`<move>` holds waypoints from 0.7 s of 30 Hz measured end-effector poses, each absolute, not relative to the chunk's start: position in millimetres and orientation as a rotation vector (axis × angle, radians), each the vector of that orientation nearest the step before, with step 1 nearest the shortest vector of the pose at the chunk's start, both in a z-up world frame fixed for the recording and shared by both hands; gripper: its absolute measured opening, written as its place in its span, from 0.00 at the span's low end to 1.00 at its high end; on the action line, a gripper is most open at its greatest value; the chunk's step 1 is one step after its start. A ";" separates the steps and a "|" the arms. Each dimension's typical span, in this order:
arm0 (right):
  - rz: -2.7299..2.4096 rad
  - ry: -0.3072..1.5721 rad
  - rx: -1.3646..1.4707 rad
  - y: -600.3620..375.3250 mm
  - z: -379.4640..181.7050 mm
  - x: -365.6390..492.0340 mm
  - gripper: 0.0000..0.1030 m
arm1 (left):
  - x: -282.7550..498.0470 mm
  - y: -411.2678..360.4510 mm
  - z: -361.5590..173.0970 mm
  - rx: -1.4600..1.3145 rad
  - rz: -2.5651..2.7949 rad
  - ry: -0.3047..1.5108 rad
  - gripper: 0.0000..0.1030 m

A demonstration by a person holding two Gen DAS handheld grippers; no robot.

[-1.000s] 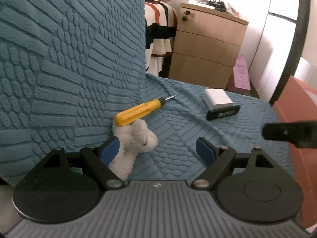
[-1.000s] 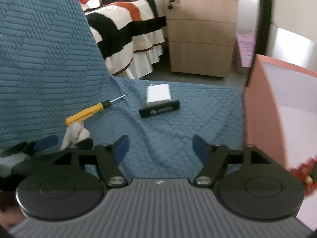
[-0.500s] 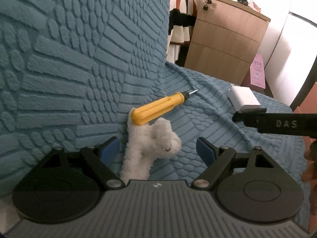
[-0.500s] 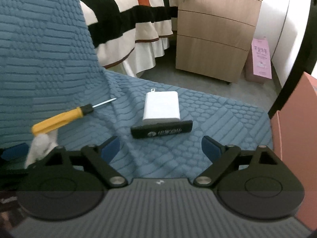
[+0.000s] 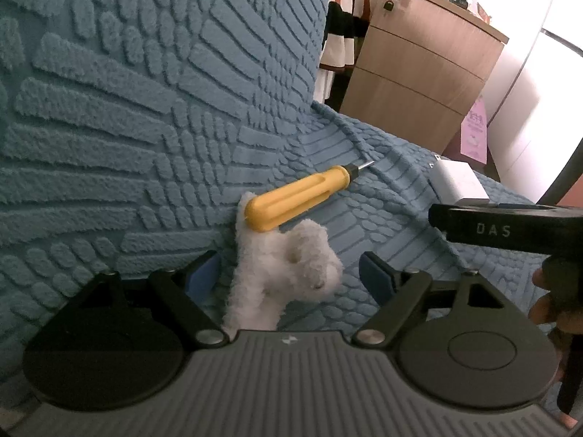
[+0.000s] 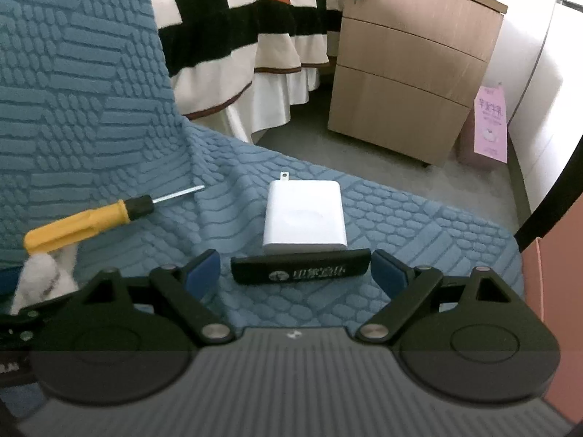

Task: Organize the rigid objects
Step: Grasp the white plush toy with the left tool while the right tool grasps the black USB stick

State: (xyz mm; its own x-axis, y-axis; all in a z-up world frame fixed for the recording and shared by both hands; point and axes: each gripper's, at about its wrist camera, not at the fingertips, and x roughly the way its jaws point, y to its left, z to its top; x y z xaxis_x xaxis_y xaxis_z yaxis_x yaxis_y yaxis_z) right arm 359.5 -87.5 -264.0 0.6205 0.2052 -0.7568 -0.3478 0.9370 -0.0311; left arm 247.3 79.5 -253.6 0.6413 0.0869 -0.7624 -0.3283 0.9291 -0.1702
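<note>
On the blue textured sofa seat lie a yellow-handled screwdriver, a white plush toy, a white charger block and a flat black bar with a logo. My left gripper is open with the plush toy between its blue pads; the screwdriver's handle rests on the toy's far end. My right gripper is open with the black bar between its pads, the charger just beyond. The screwdriver and toy show at the left of the right wrist view. The charger shows right in the left view.
The sofa back rises on the left. A wooden drawer cabinet and a striped bed stand beyond the seat. An orange-pink box wall is at the right edge. The right gripper's body crosses the left view.
Both grippers moved forward and down. The plush toy now sits between the left pads and the black bar between the right pads. Both stay open.
</note>
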 end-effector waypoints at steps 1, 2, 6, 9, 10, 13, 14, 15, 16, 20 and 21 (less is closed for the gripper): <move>0.316 0.850 -0.183 -86.9 -264.7 360.7 0.89 | 247.6 80.2 -254.1 -0.312 0.239 0.844 0.82; 0.312 0.849 -0.185 -86.6 -265.0 361.3 0.89 | 248.2 80.7 -254.8 -0.313 0.239 0.844 0.80; 0.301 0.822 -0.215 -85.8 -266.2 362.3 0.88 | 251.9 84.9 -258.8 -0.329 0.234 0.852 0.73; 0.308 0.838 -0.219 -86.0 -269.0 365.2 0.88 | 252.6 86.1 -259.2 -0.335 0.236 0.849 0.70; 0.312 0.841 -0.216 -86.4 -269.4 365.6 0.88 | 252.4 86.1 -259.2 -0.336 0.235 0.847 0.70; 0.310 0.848 -0.205 -87.6 -269.0 366.8 0.83 | 252.3 86.2 -258.5 -0.339 0.229 0.845 0.65; 0.310 0.853 -0.202 -87.5 -268.5 367.0 0.83 | 251.9 86.5 -258.3 -0.344 0.223 0.844 0.62; 0.307 0.855 -0.202 -87.1 -267.8 366.6 0.83 | 251.7 86.8 -258.0 -0.347 0.214 0.844 0.60; 0.303 0.857 -0.203 -86.8 -267.0 365.7 0.83 | 251.3 87.2 -257.8 -0.349 0.212 0.844 0.60; 0.275 0.871 -0.199 -87.2 -265.1 359.7 0.83 | 249.3 87.5 -257.5 -0.349 0.203 0.848 0.59; 0.271 0.877 -0.194 -87.5 -265.3 358.1 0.83 | 248.6 87.9 -257.0 -0.353 0.201 0.849 0.59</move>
